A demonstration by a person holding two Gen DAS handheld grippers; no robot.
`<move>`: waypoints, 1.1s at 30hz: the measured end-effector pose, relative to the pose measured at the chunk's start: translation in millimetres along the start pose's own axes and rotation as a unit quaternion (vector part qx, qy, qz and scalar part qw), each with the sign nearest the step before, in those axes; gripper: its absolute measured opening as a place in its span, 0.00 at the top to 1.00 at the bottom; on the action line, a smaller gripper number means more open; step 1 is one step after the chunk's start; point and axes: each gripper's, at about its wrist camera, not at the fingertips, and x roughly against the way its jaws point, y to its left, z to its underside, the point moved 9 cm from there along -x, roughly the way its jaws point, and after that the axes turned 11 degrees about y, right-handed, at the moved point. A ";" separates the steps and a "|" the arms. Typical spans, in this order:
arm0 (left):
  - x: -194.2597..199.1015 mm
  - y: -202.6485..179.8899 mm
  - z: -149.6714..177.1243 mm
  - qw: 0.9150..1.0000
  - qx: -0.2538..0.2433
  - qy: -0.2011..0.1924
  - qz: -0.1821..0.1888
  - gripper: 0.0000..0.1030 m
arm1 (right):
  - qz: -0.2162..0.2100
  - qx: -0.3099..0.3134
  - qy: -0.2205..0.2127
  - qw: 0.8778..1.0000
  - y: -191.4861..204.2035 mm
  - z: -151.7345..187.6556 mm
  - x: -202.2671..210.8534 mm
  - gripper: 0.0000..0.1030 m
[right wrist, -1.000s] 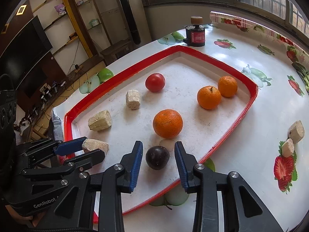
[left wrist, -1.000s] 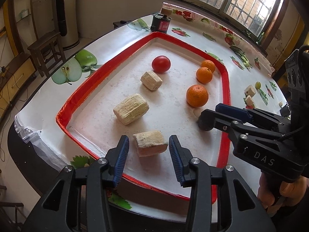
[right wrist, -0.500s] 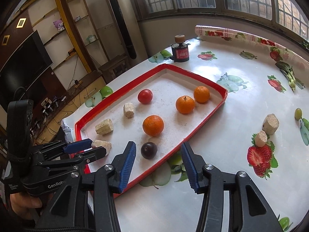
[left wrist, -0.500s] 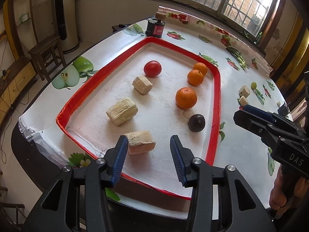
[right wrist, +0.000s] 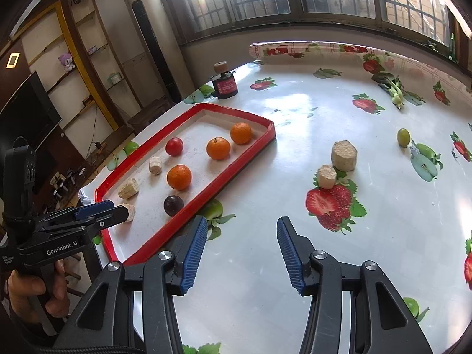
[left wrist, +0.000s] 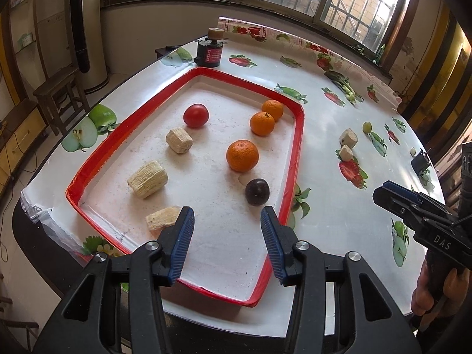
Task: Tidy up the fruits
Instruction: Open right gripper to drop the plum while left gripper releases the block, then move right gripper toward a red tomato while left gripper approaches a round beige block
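Dark plum (left wrist: 257, 191) lies in the red tray (left wrist: 298, 159) just beyond the left tongs (left wrist: 226, 243); both left and right tongs (right wrist: 240, 253) gape empty.

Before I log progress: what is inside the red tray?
In the red tray: three oranges, a tomato, a dark plum and three corn pieces; the left claw partly covers the nearest.

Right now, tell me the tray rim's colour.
Red; the tray rim shows best in the left wrist view.
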 end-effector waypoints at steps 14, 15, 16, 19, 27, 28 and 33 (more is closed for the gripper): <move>-4.0 -72.6 -5.1 0.998 -0.061 0.006 0.024 0.56 | 0.051 -0.089 -0.015 0.995 -100.7 50.5 45.1 0.50; -4.9 -78.7 -4.9 0.997 -0.067 0.008 0.027 0.56 | 0.055 -0.096 -0.016 0.994 -108.4 54.5 48.8 0.50; -5.8 -84.7 -4.5 0.997 -0.072 0.009 0.029 0.56 | 0.059 -0.104 -0.017 0.993 -115.7 59.0 52.5 0.50; -9.2 -102.8 -2.9 0.995 -0.087 0.014 0.037 0.56 | 0.073 -0.125 -0.022 0.989 -136.7 72.8 64.7 0.50; -18.9 -146.0 -1.9 0.991 -0.119 0.025 0.055 0.56 | 0.111 -0.171 -0.032 0.978 -186.4 105.8 95.7 0.50; -20.6 -150.4 -2.4 0.990 -0.122 0.027 0.057 0.56 | 0.115 -0.177 -0.034 0.977 -192.0 109.3 99.0 0.50; -33.4 -168.3 -7.2 0.988 -0.136 0.033 0.061 0.56 | 0.139 -0.200 -0.038 0.969 -220.7 123.8 112.8 0.50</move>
